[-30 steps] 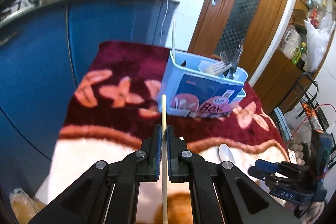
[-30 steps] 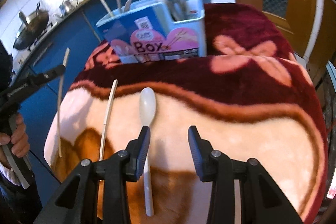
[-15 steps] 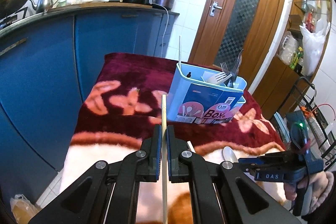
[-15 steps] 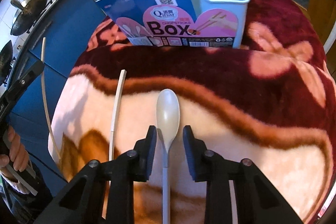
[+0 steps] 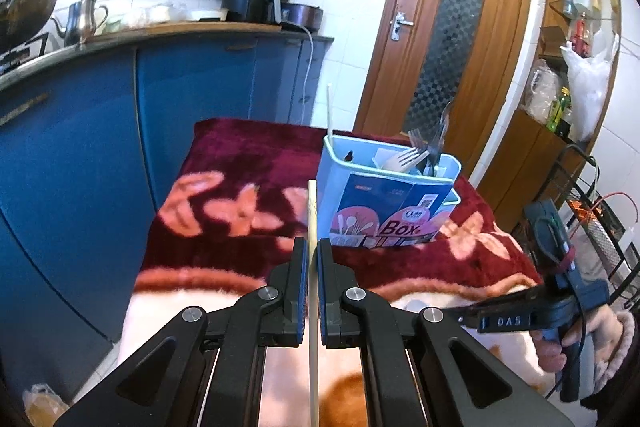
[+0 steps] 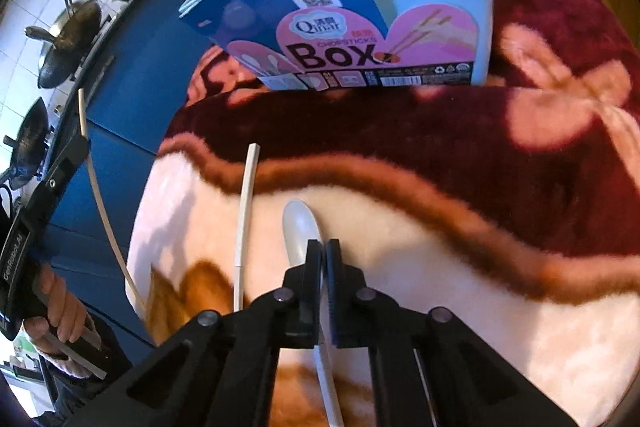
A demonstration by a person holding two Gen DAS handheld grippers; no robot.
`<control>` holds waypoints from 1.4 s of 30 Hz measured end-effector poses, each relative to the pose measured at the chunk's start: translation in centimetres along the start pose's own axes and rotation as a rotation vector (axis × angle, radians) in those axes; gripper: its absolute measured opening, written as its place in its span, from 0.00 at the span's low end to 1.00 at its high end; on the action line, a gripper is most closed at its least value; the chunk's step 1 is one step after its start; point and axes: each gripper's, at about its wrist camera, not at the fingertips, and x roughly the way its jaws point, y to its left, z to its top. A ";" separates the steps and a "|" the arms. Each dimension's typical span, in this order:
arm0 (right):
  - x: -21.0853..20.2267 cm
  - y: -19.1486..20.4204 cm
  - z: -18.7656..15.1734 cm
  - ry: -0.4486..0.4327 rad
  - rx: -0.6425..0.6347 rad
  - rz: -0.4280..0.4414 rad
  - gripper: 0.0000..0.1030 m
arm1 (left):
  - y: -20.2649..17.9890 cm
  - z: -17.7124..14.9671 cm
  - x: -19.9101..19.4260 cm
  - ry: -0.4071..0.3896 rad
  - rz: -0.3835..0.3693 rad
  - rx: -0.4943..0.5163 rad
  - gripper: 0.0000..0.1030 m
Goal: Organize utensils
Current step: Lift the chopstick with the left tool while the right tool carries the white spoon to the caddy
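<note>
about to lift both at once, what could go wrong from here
The left gripper pinches the chopstick mid-length, so it could pivot or slip on the way to the box. The right gripper clamps the spoon at its thin neck; it may twist loose. The forks crowding the box could block either one.

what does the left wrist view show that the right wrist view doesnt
Only the left wrist view shows the wooden door, the kettle on the counter and the left gripper shut on a chopstick. Only the right wrist view shows the right gripper closed on the white spoon and a second chopstick lying on the blanket. Both show the blue utensil box holding forks.
</note>
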 end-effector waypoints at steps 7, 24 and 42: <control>-4.3 0.2 -1.9 -0.224 -0.034 0.020 0.04 | -0.9 1.2 0.2 -0.043 -0.008 -0.008 0.04; -12.6 -0.5 -1.7 -0.729 0.019 0.032 0.04 | -3.6 6.5 0.8 -0.258 -0.005 0.002 0.04; -13.2 -1.9 0.8 -0.847 -0.008 -0.058 0.04 | -3.8 12.6 4.5 -0.492 0.007 -0.058 0.04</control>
